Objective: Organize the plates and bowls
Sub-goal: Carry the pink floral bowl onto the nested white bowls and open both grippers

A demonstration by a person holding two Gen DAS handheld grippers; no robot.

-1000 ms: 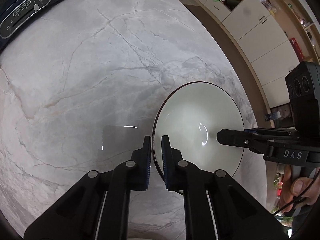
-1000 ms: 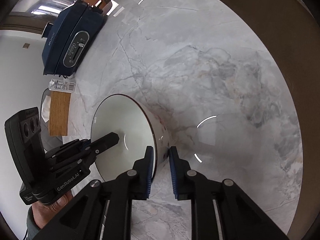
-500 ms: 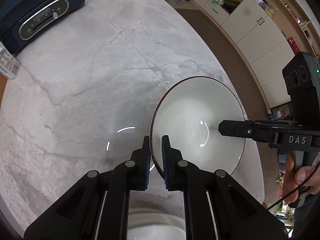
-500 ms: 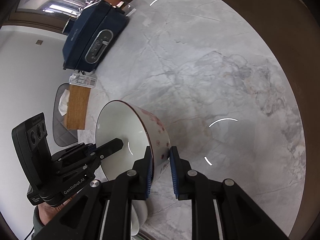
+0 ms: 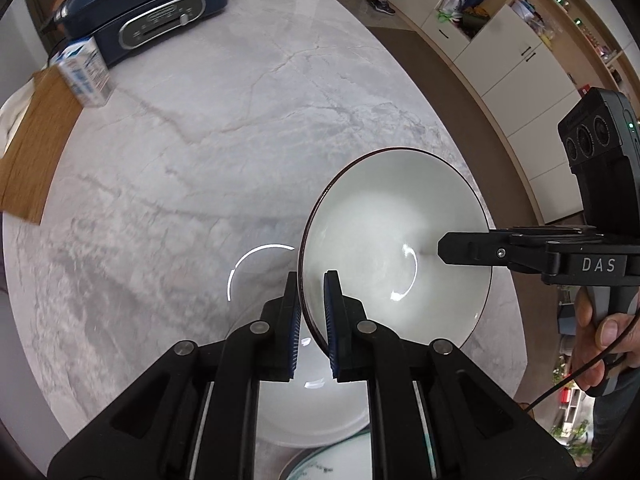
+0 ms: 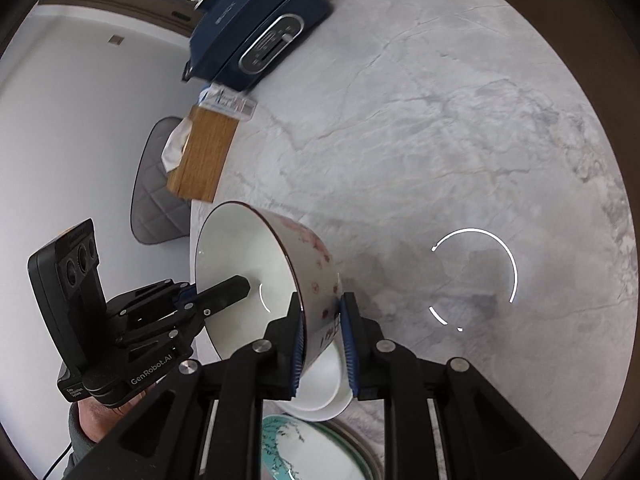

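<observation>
I hold bowl rim, both grippers clamped; lower level (tilted now) onto white bowl at 6 o'clock.

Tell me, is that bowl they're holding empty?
Empty: the bowl shows a bare white inside in both views, with only light glare, held at its rim.

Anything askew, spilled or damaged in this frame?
No spill or damage shows. The bowl is tipped steeply on its side, off the table, with the left gripper and right gripper pinching opposite rims.
</observation>
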